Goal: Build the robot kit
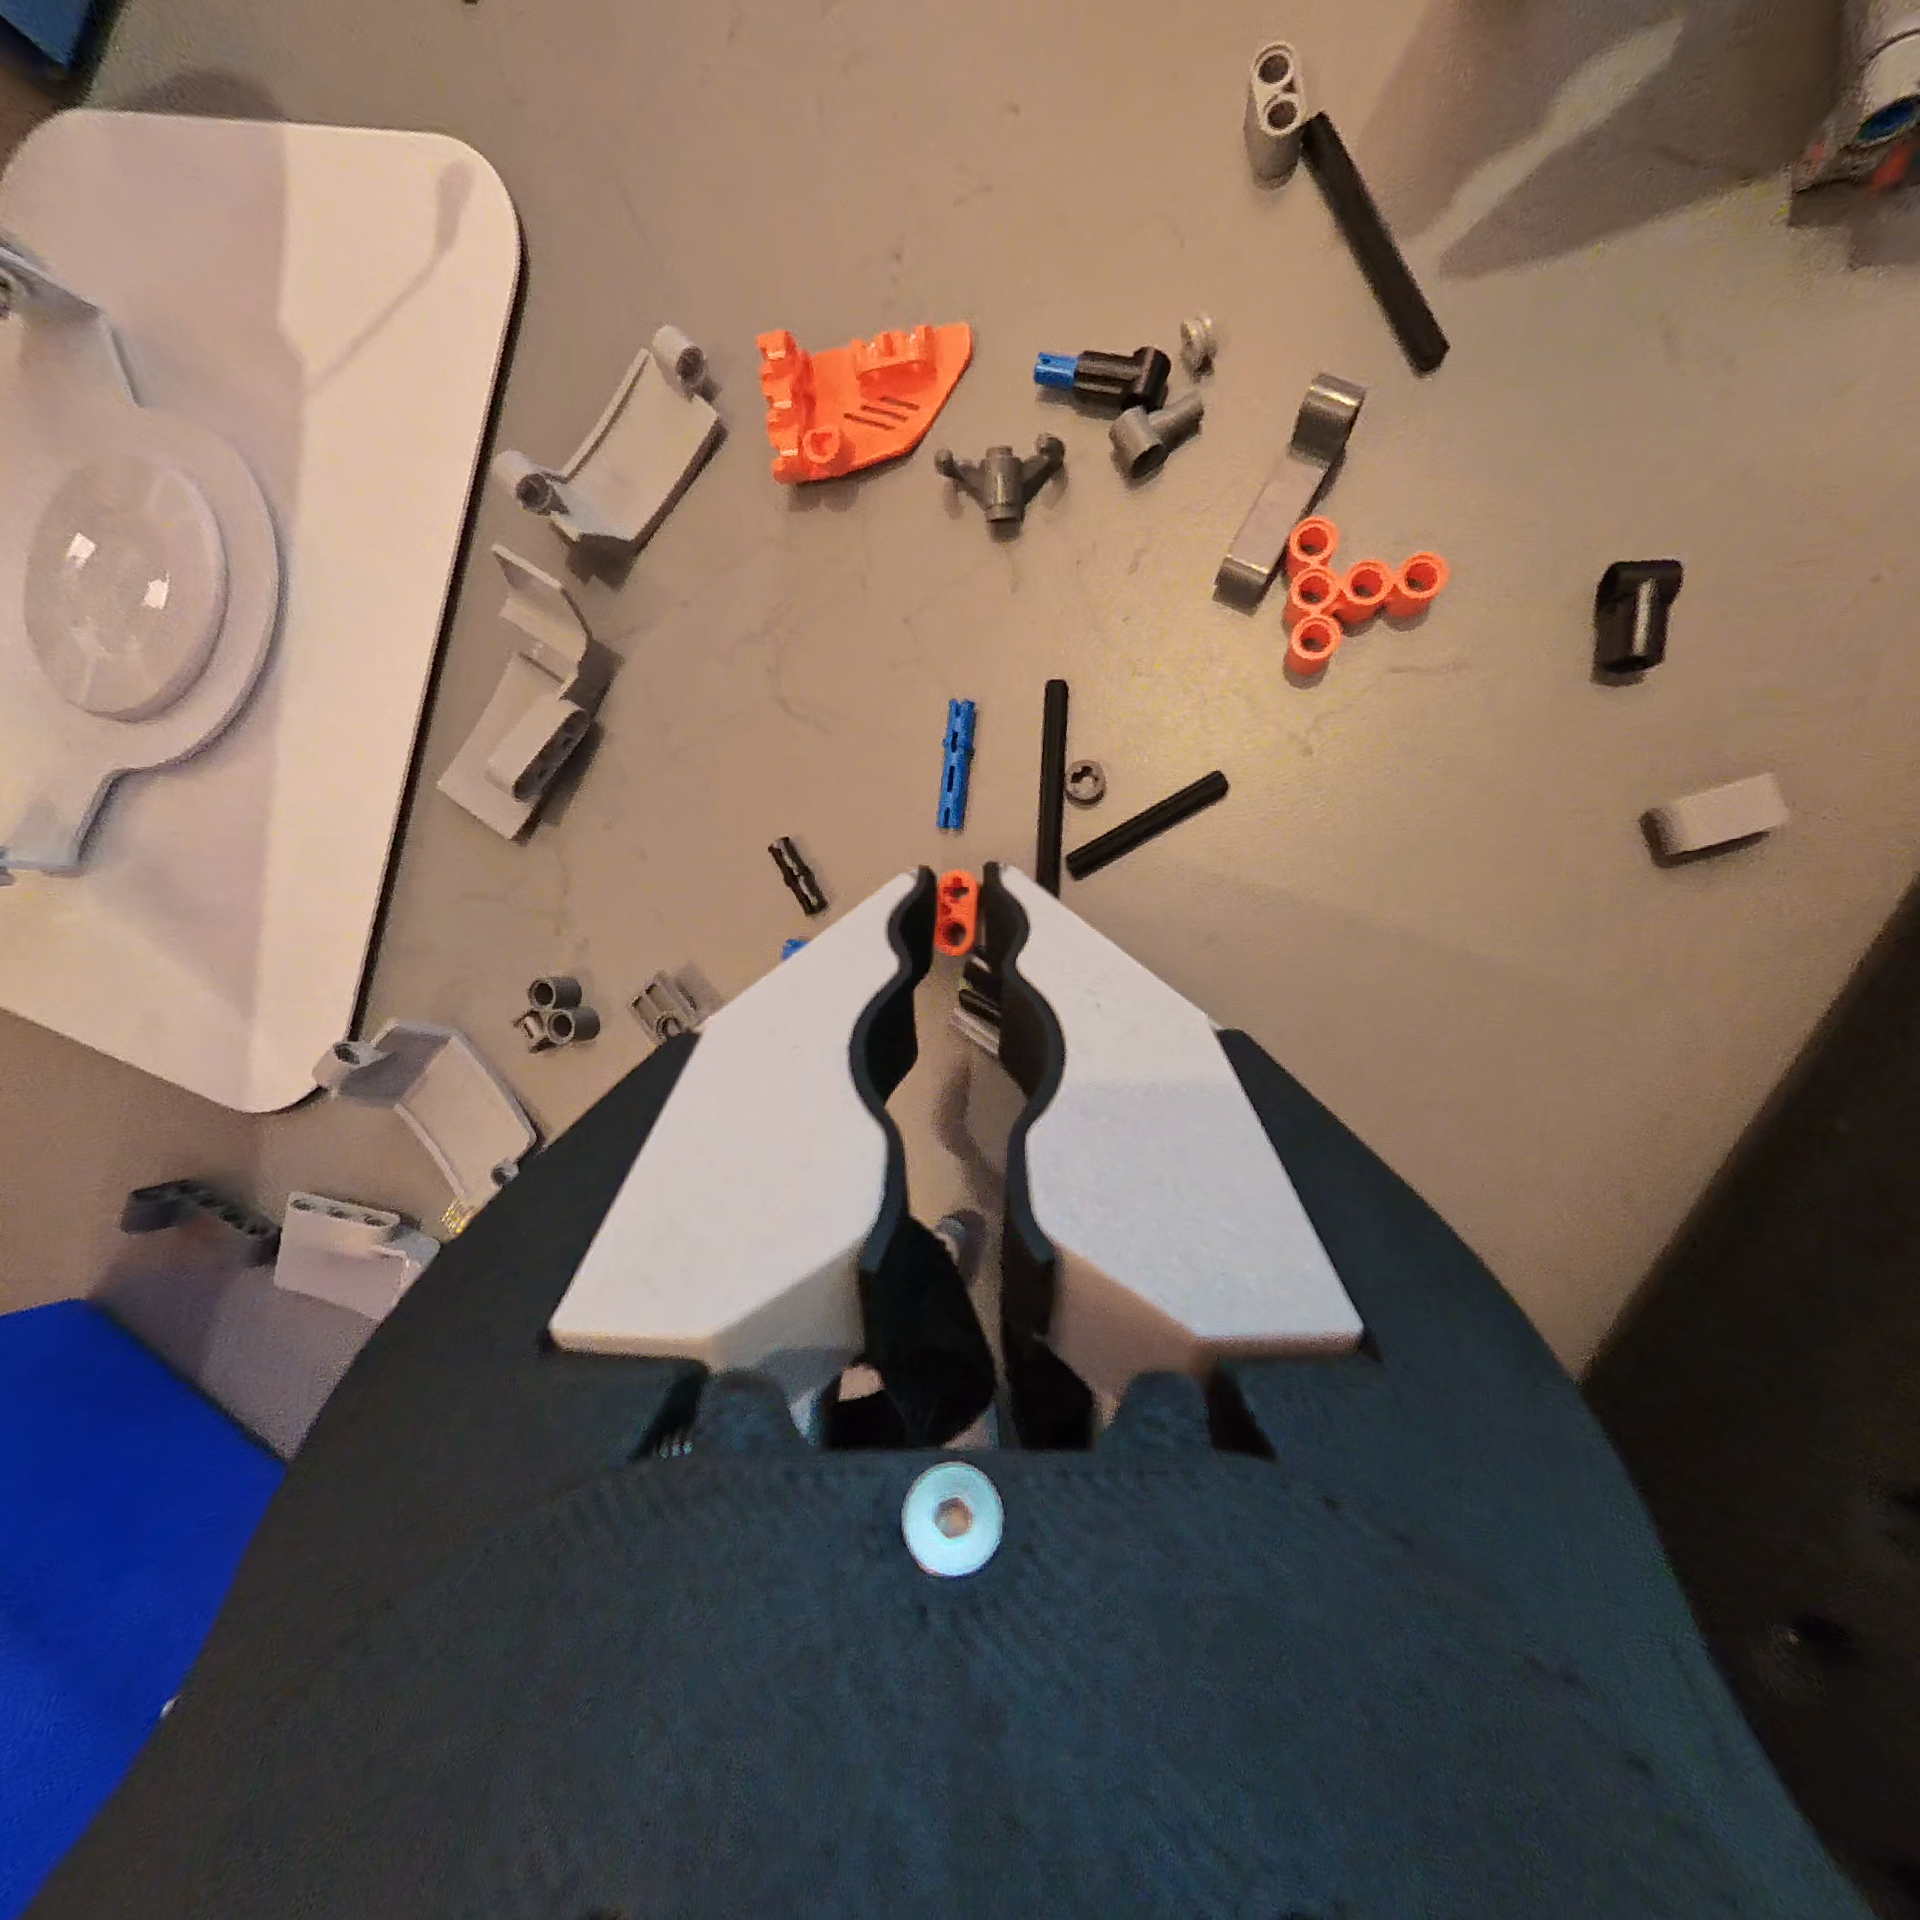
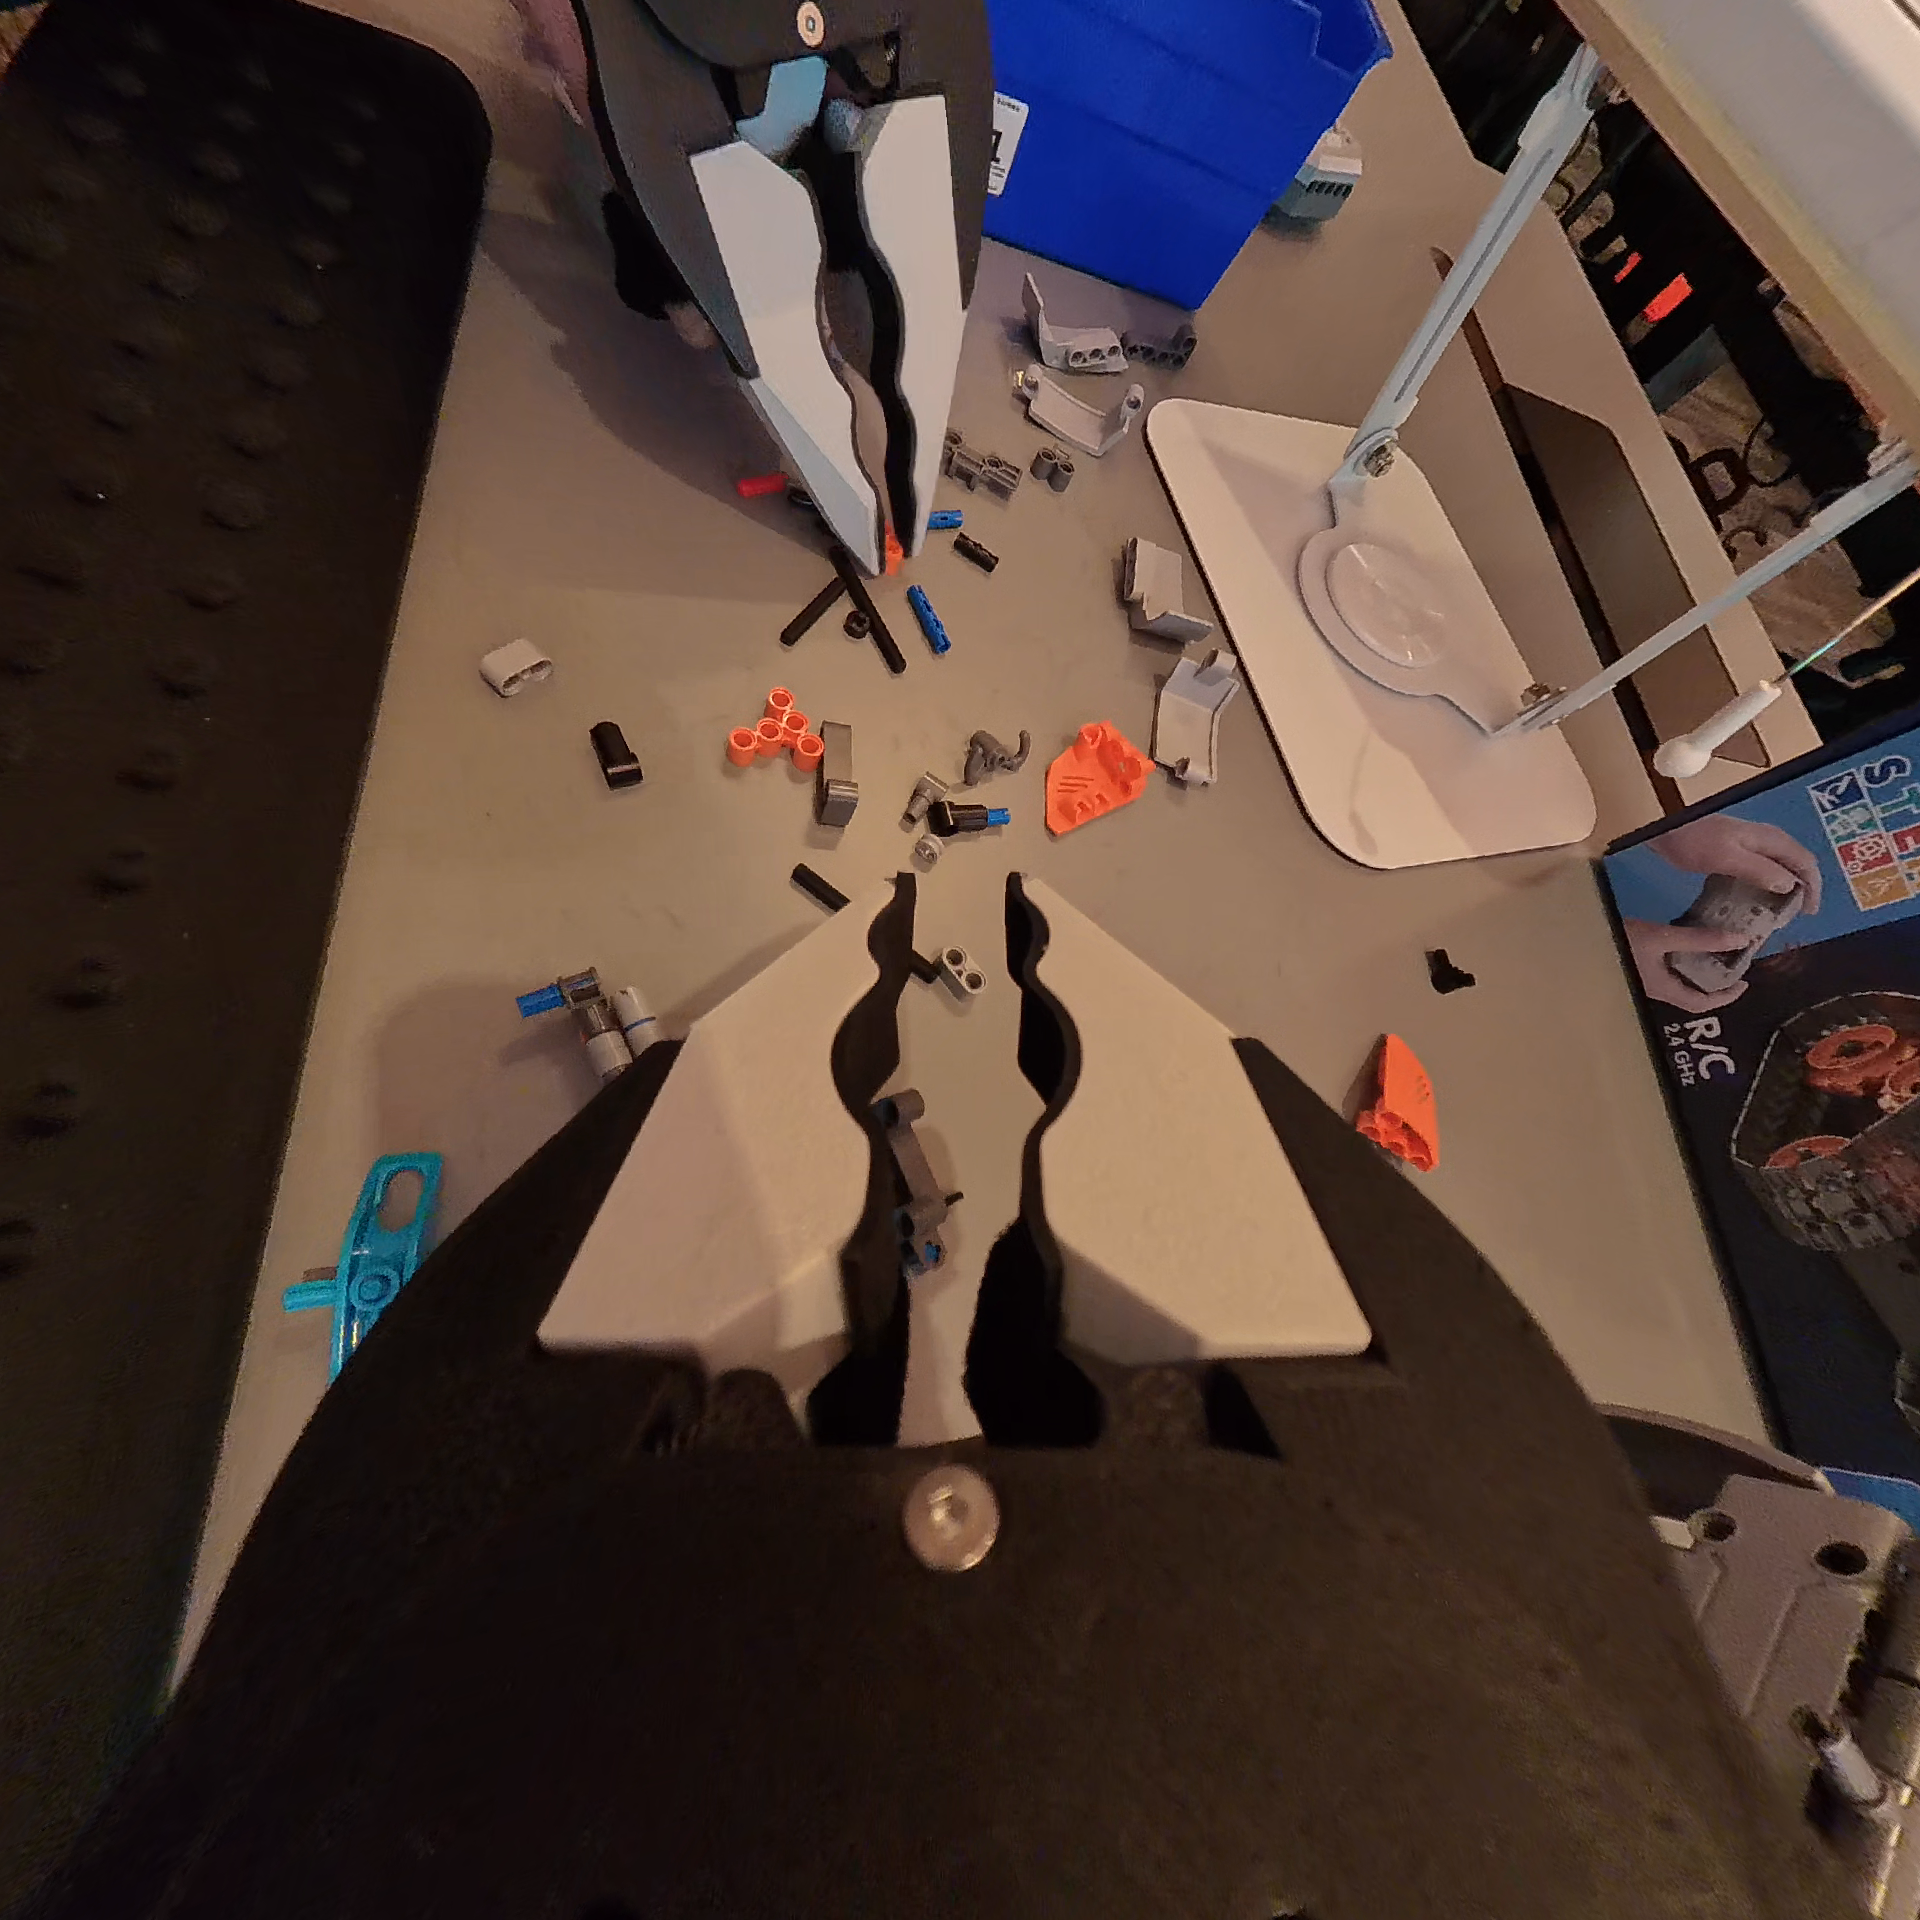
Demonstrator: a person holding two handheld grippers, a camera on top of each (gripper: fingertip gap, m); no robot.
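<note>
Orange two-hole piece (image 1: 955, 910) sits pinched between the left tool's (image 1: 954, 881) narrowed tips, above the grey table (image 1: 1351, 987). Right tool (image 2: 958, 883) hangs parted and empty over a small grey two-hole piece (image 2: 963, 970). Printed blue box (image 2: 1787, 1039) lies rightward; its writing stays untold.

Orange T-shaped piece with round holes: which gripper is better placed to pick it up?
Right, probably. The right gripper is open and empty, facing the orange T-shaped piece across bare table. The left gripper is already shut on a small orange two-hole connector.
</note>
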